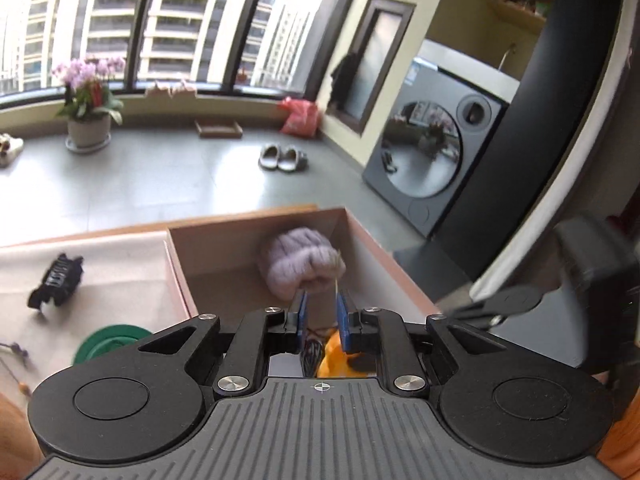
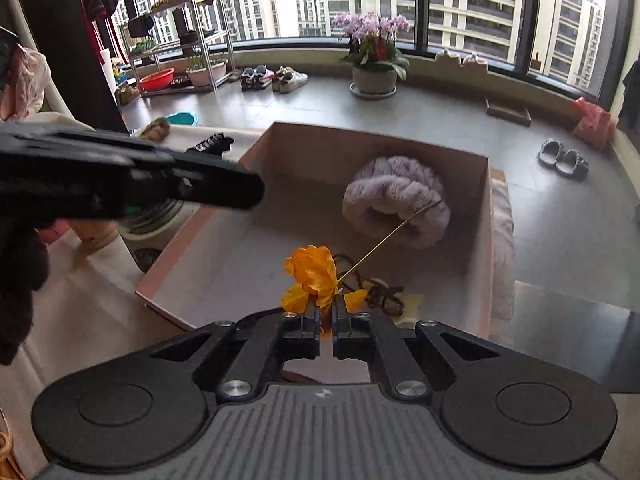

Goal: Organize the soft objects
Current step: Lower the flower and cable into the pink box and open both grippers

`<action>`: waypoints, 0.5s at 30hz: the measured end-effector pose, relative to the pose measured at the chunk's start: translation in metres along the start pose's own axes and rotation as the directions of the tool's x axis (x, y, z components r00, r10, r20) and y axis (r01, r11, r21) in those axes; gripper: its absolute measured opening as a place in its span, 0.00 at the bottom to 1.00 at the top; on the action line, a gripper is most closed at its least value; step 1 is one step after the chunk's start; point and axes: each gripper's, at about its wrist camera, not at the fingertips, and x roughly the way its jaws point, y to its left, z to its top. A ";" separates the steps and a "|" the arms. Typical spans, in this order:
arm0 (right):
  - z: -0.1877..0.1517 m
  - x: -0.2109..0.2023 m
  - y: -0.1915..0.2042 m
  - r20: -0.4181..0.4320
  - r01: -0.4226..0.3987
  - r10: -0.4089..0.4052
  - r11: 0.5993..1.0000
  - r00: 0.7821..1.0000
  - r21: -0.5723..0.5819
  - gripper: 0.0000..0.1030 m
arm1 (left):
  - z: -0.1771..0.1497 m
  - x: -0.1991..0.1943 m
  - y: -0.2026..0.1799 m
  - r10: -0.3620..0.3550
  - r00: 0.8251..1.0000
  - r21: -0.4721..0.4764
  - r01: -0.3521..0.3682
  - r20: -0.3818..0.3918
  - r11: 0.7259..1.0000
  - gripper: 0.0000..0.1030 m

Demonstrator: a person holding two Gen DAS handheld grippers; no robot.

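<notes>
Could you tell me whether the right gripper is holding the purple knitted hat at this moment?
No, the right gripper is shut on the orange flower, while the purple knitted hat lies apart, deeper in the cardboard box.

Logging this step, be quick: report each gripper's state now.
Left gripper: open, nothing between its fingers, above the cardboard box.
Right gripper: shut on the orange fabric flower, low over the box.

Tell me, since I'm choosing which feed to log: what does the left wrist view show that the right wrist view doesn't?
Only the left wrist view shows the washing machine and the left gripper, open. Only the right shows the shoe rack and the right gripper shut on the orange flower. Both show the cardboard box holding the purple knit hat.
</notes>
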 end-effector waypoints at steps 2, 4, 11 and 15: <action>-0.001 0.008 0.000 -0.021 -0.008 0.009 1.000 1.000 0.021 0.05 | 0.000 -0.005 -0.002 0.002 1.000 0.007 -0.002 0.003 1.000 0.17; 0.006 0.014 -0.001 -0.045 -0.032 0.035 0.998 0.998 0.048 0.05 | -0.005 -0.008 -0.005 -0.005 1.000 0.016 0.005 0.001 1.000 0.17; 0.008 0.028 -0.004 -0.113 -0.042 0.059 0.988 0.992 0.146 0.17 | -0.032 -0.034 -0.010 0.032 0.999 0.051 -0.033 0.019 0.998 0.17; 0.005 0.010 0.007 -0.057 0.055 -0.049 0.994 0.997 0.098 0.63 | -0.055 -0.062 -0.005 0.103 0.994 0.088 -0.107 0.047 0.990 0.17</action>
